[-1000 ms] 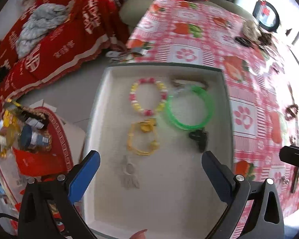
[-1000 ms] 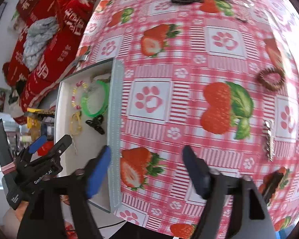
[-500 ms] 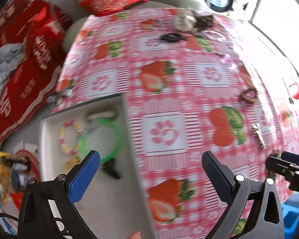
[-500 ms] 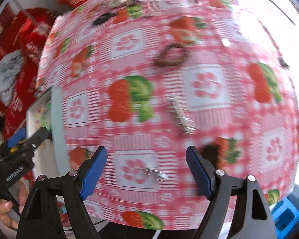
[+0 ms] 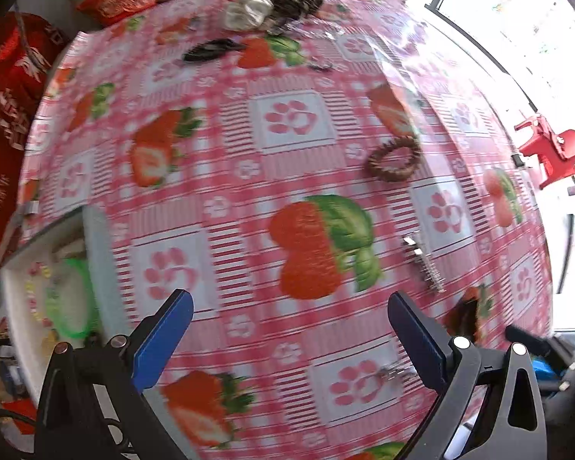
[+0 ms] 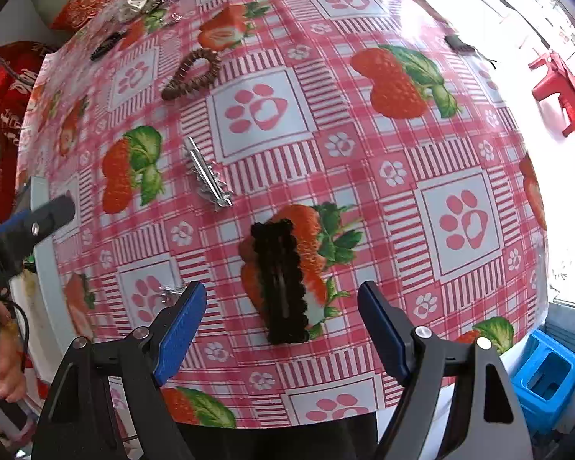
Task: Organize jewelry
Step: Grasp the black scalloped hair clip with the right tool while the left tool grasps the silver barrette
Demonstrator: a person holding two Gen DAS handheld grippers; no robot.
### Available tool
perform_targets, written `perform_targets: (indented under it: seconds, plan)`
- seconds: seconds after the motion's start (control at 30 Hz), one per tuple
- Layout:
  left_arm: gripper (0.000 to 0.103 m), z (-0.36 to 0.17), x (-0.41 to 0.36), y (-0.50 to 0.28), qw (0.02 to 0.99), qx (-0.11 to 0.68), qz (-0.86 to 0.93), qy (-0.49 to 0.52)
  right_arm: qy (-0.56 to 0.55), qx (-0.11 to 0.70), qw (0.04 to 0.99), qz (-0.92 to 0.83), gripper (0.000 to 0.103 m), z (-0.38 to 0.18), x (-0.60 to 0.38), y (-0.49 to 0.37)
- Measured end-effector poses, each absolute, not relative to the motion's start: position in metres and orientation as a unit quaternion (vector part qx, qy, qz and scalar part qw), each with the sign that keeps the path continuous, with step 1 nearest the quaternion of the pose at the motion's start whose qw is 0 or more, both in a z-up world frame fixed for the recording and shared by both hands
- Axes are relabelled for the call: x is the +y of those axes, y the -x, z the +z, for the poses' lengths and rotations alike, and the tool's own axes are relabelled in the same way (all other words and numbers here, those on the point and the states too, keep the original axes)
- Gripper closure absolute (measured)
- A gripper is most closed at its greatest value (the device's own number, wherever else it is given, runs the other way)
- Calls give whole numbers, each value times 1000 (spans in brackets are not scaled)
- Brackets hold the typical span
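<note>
My right gripper (image 6: 281, 287) points down at the strawberry tablecloth, open, and a black fuzzy hair clip (image 6: 276, 253) lies on the cloth between and just ahead of its blue pads, untouched. A silver comb clip (image 6: 207, 176) and a brown beaded bracelet (image 6: 191, 74) lie farther out; a small silver piece (image 6: 170, 291) sits by the left pad. My left gripper (image 5: 287, 322) hangs open and empty over the cloth. At the left edge of its view, the white tray (image 5: 99, 268) holds a green bangle (image 5: 71, 299) and a beaded bracelet (image 5: 34, 287).
A pile of scrunchies (image 5: 272, 0) and a dark clip (image 5: 211, 50) lie at the table's far end. A small dark item (image 6: 458, 44) rests near the bright right edge. Beyond the table stand a red stool (image 6: 559, 88) and a blue crate (image 6: 548, 375).
Both grippers have swung away from the tray and across the table. The tray has slid to the left edge of both views, and the black hair clip now lies between the right fingers.
</note>
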State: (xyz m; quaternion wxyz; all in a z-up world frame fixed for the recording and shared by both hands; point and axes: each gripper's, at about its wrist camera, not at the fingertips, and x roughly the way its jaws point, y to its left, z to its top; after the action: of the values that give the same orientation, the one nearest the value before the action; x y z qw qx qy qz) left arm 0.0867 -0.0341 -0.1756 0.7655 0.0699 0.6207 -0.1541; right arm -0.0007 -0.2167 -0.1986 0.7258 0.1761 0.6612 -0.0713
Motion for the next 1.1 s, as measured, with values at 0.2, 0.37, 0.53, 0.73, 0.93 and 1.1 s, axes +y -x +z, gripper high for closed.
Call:
perform_targets:
  seconds: [0.2,0.37,0.53,0.73,0.93,1.1]
  plan:
    - [0,-188,-60,-93,750,633,-177,-70,-158,653,736,-84,20,-209,-212,1]
    - [0,-195,-78,-96,744,638,-187,-73,-110,660,737,-90,39,-222,-201,0]
    - [0,-200,-97,-96,739,639,-201,-74,-96,656,743,-92,65,-221,-202,5]
    - [8,-211,-121,-94,729,646,-212,-81,-107,653,745,-87,71,-221,-213,10]
    - [27,-222,-138,-91,720,654,-215,-93,-125,645,749,-85,71,-223,-217,14]
    - [34,-226,-156,-88,723,648,-208,-118,-135,641,751,-81,71,-220,-225,17]
